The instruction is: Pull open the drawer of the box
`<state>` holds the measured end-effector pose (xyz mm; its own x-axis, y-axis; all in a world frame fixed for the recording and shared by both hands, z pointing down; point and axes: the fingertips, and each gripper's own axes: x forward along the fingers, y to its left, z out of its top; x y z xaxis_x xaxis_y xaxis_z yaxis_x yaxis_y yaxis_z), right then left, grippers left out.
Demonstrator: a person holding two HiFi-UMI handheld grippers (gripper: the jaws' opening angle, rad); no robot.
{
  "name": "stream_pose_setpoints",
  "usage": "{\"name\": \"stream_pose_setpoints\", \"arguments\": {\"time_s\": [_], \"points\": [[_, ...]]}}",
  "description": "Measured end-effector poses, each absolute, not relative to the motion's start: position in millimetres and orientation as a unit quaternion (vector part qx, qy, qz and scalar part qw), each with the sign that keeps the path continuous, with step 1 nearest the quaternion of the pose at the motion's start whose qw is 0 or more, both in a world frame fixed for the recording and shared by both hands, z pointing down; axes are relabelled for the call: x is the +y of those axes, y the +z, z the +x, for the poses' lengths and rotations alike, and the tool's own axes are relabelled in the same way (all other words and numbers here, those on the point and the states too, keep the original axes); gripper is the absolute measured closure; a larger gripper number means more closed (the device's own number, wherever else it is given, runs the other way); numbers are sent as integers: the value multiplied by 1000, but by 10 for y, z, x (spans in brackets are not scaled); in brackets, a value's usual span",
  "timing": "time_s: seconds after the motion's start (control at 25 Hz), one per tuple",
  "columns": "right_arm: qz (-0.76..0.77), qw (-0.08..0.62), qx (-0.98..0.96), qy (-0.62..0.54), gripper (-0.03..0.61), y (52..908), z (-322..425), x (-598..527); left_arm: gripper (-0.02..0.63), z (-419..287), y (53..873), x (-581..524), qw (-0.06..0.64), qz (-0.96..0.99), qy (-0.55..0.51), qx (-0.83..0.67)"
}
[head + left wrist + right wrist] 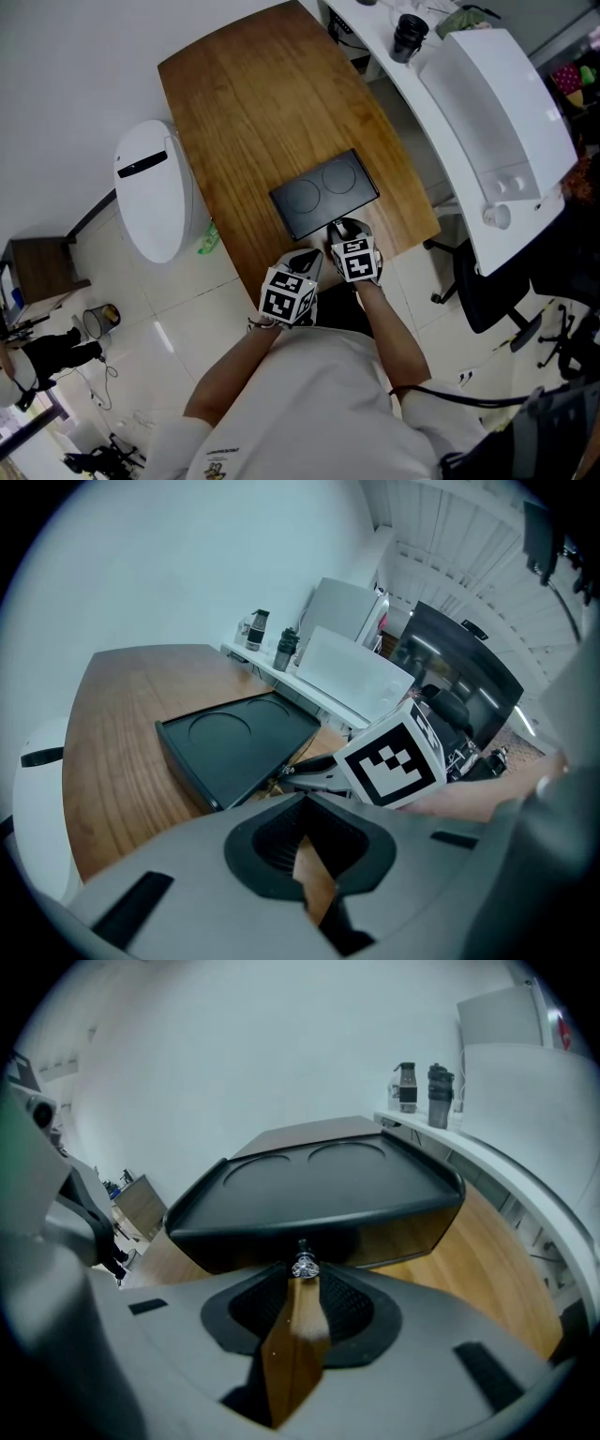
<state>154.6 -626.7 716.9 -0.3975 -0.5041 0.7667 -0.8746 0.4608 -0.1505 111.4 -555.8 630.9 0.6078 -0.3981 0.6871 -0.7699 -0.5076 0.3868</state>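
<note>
Now, box [323,194]: black, flat on the wooden tabletop [262,103], near its front edge.
Right tool [302,1279]: clenched on the drawer's small knob [303,1266].
Left tool [302,841]: closed, empty, just beside the right.

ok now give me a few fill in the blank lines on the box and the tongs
1. The black box stands on a ___ table.
2. Its top shows ___ round recesses.
3. The drawer knob sits between the tips of the right tongs, while the left tongs hold ___.

Missing words: wooden; two; nothing
</note>
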Motion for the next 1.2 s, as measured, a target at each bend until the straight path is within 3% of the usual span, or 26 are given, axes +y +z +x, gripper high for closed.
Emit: {"name": "stream_pose_setpoints", "arguments": {"time_s": [1.2], "points": [[441, 348, -787, 257, 522, 7140, 1559, -6301, 614, 990, 6294, -5490, 352, 821, 262, -366]]}}
